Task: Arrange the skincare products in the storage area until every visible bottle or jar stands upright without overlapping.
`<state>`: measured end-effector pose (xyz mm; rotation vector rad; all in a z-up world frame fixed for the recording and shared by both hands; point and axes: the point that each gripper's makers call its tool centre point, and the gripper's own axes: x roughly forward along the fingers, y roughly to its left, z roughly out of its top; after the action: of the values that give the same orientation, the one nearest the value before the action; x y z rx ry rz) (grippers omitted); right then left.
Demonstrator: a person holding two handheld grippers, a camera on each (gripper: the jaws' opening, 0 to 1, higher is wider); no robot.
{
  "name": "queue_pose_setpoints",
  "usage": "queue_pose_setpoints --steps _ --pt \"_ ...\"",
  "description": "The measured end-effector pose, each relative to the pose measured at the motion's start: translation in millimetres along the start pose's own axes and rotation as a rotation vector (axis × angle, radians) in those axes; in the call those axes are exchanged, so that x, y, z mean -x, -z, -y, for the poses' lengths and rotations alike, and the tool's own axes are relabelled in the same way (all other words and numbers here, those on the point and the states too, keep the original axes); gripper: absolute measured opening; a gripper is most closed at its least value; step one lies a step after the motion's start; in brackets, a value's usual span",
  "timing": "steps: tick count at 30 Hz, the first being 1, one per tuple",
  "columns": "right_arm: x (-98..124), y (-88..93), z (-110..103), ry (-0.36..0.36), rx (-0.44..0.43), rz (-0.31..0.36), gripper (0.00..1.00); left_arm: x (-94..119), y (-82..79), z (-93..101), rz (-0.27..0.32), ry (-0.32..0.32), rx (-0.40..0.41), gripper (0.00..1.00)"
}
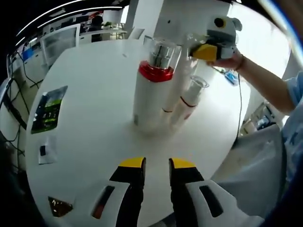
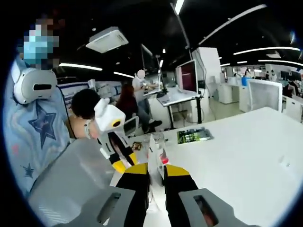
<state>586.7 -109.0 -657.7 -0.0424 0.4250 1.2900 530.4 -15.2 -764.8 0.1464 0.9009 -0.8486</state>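
We see a round white table filling most of the left gripper view, and in the right gripper view it spreads across the lower right of the frame. Near the middle of the left view three white bottles stand upright in a tight cluster: a tall bottle with a red collar and clear cap, a middle bottle just behind it, and a slimmer bottle at the right, all touching or nearly so. At the bottom of that view the left gripper has its yellow-tipped jaws apart, well short of the bottles. The right gripper hovers at upper right above the cluster; in its own view its jaws are also apart, around nothing. A dark card lies at the left of the table.
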Motion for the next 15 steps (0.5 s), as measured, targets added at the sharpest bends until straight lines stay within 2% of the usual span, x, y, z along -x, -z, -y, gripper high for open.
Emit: queue_pose_setpoints --steps 3,7,11,15 --pt "-0.8 -1.8 2.6 0.003 0.006 -0.005 0.05 -0.3 0.3 0.0 -0.004 0.000 -0.003 0.24" --pt "-2.7 -0.8 -7.0 -0.028 0.030 -0.018 0.05 -0.2 0.1 -0.3 -0.003 0.001 0.000 0.24" --pt "-3.1 -0.9 -10.2 -0.031 0.054 -0.029 0.05 -0.1 -0.5 0.1 -0.001 0.003 -0.002 0.24" --pt "0.9 -8.4 -10.5 -0.018 0.041 0.003 0.09 0.1 -0.7 0.6 -0.001 0.003 -0.008 0.25"
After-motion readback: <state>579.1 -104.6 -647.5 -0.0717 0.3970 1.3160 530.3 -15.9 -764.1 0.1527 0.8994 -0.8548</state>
